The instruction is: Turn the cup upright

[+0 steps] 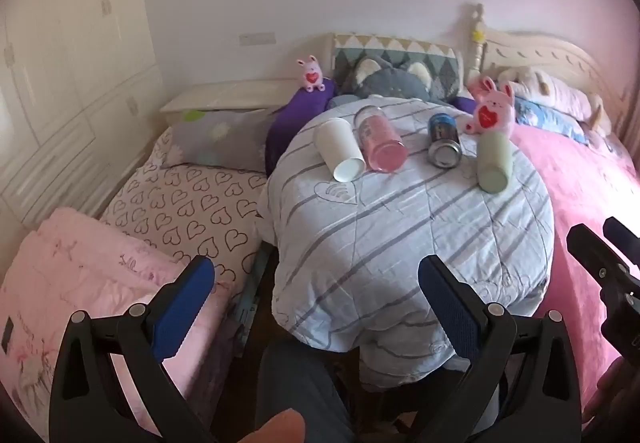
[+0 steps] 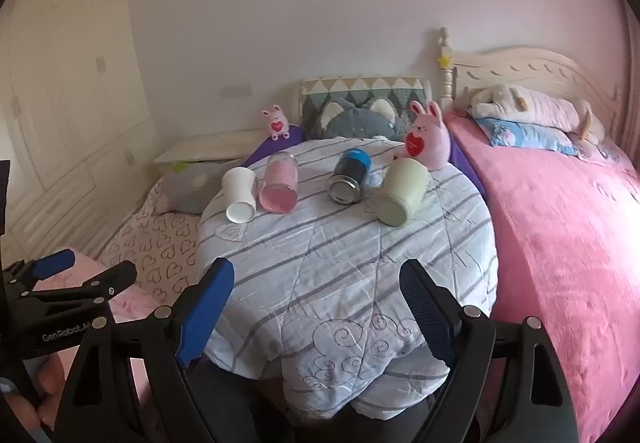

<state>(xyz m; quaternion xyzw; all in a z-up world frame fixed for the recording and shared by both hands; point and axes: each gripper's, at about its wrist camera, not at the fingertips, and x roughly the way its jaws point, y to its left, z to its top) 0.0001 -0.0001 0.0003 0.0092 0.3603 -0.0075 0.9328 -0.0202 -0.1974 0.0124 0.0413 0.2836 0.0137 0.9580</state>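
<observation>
Grippers hang wide apart and empty over the near edge of a striped quilt (image 1: 420, 227): the left gripper (image 1: 316, 307) spreads its blue pads (image 1: 182, 307) with nothing between them, and the right gripper (image 2: 316, 307) is released in the same way, touching nothing. Four drinking vessels lie on their sides in a row on the far part of the quilt, bases toward the cameras. Counted from the quilt's left side: one white paper cup (image 1: 340, 149), one pink glass bottle (image 1: 380, 139) just beside it, one blue-topped metal can (image 1: 443, 139) apart from those, and one pale green cup (image 1: 495, 163) at the quilt's right side. Two pink rabbit toys show, a large rabbit (image 1: 490, 109) touching the far end of the green cup and a small rabbit (image 1: 312, 74) beyond the quilt's far left corner on a purple cushion (image 1: 296, 111). One grey cat plush (image 1: 390, 81) rests behind the quilt against a diamond-patterned pillow (image 1: 400, 51). Left of the quilt lies a heart-print sheet (image 1: 188, 211); right of it, a pink blanket (image 1: 580, 179). What supports the quilt is hidden beneath it, the vessels' mouths face away, the can's label is too blurred to read, and the right gripper enters the left wrist view only partly, cut off at the frame edge.
</observation>
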